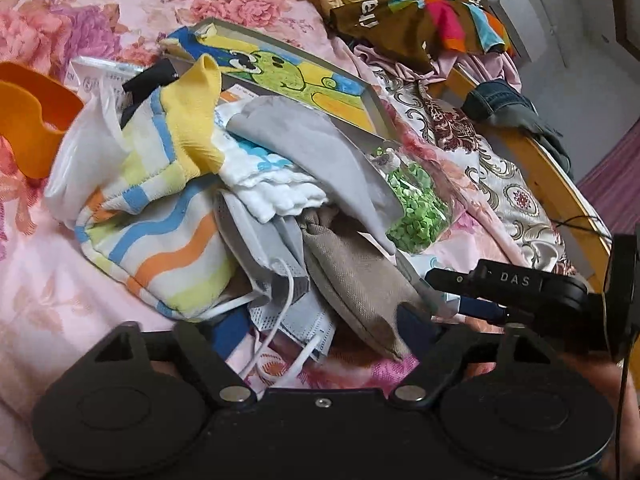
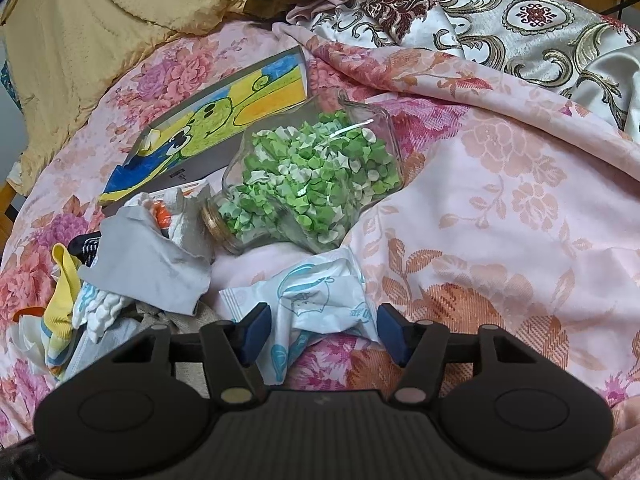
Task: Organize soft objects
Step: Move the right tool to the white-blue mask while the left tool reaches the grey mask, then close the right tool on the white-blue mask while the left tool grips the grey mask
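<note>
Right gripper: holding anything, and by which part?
Nothing gripped. The right gripper is open, its pads straddling the crumpled white printed packet on the bedspread without pressing it.

1 glass jar [image 2: 312, 184] of green paper stars, 1 picture box [image 2: 208, 120], 1 striped pouch [image 1: 160, 248], 1 yellow sock [image 1: 196, 120], 1 orange cup [image 1: 32, 120].

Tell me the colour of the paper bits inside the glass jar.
Green and white, clearest in the right wrist view: glass jar.

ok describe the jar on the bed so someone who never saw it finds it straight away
On the pink floral bedspread, find the flat box with the green cartoon drawing. The glass jar lies on its side against the box's edge. It alone is see-through, packed with small green and white paper pieces.
</note>
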Tool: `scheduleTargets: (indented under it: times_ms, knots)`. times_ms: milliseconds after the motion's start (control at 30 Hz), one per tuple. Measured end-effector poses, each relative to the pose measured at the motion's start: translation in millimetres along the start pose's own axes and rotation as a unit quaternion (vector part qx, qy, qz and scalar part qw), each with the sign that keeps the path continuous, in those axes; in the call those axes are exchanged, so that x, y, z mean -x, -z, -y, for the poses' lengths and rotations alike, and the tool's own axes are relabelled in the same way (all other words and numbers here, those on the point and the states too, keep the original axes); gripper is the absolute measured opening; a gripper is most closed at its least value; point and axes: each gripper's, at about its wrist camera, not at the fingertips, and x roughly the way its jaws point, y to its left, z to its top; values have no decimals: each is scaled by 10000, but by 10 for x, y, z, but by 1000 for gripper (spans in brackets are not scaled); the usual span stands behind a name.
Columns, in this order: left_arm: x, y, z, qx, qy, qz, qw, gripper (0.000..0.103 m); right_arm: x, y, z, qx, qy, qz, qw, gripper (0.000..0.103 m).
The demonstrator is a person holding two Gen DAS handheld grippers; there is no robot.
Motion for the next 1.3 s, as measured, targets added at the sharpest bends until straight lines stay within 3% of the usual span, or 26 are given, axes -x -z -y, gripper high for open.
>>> scheduleTargets:
  times_ms: [67, 133, 233, 400, 833, 1133, 1300]
  knots:
    - [-20, 8, -38, 107, -31, 14, 9999, 65, -4, 1, -5, -8, 7, 18, 10000, 59]
    - [-35, 10, -93, 298, -56, 27, 9995, 49, -10, -1, -5, -13, 5, 24, 10000, 57]
    - [-32, 11, -188, 646, -47, 83, 9979, 33, -8, 5, -11, 1, -8, 65, 10000, 52]
    - [-8, 37, -224, 754, -51, 186, 9970, 20, 3, 9, -48, 90, -100, 155, 9998, 48]
    - [49, 13, -434, 1547, 42, 345, 9874, 20, 47, 17, -68, 194, -228, 254, 9992, 45]
    - [211, 72, -255, 937, -146, 744, 9927, 7, 142, 51, -119, 344, -456, 335, 9978, 45]
    - [428, 150, -137, 667, -353, 915, 9929, 7, 277, 129, -307, 937, -650, 539, 9920, 45]
